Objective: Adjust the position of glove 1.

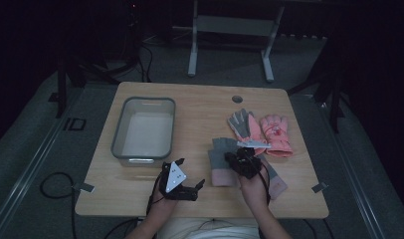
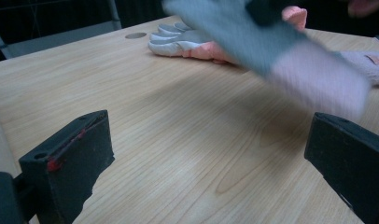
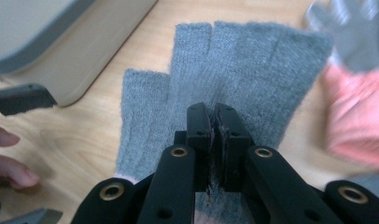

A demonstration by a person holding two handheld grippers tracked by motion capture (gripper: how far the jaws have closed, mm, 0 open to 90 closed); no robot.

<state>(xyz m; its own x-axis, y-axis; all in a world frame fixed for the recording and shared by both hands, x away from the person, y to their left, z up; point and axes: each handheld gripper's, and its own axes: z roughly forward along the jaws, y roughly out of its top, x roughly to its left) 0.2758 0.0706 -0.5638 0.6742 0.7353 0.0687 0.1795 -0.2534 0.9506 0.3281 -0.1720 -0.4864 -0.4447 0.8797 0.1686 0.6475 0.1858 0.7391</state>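
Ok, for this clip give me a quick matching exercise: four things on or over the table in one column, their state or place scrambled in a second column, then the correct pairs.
Things
1. left gripper
2. right gripper
3. grey bin
4. pink gloves

States or places
A. lying flat at the right side of the table
B. jaws wide apart over bare wood
C. sitting at the left side of the table
D. jaws pinched together on the grey fingerless glove

Pairs: 1-B, 2-D, 3-C, 4-A

Bare tabletop (image 1: pixel 200 107) between tray (image 1: pixel 143 130) and gloves (image 1: pixel 259 130), open passage.
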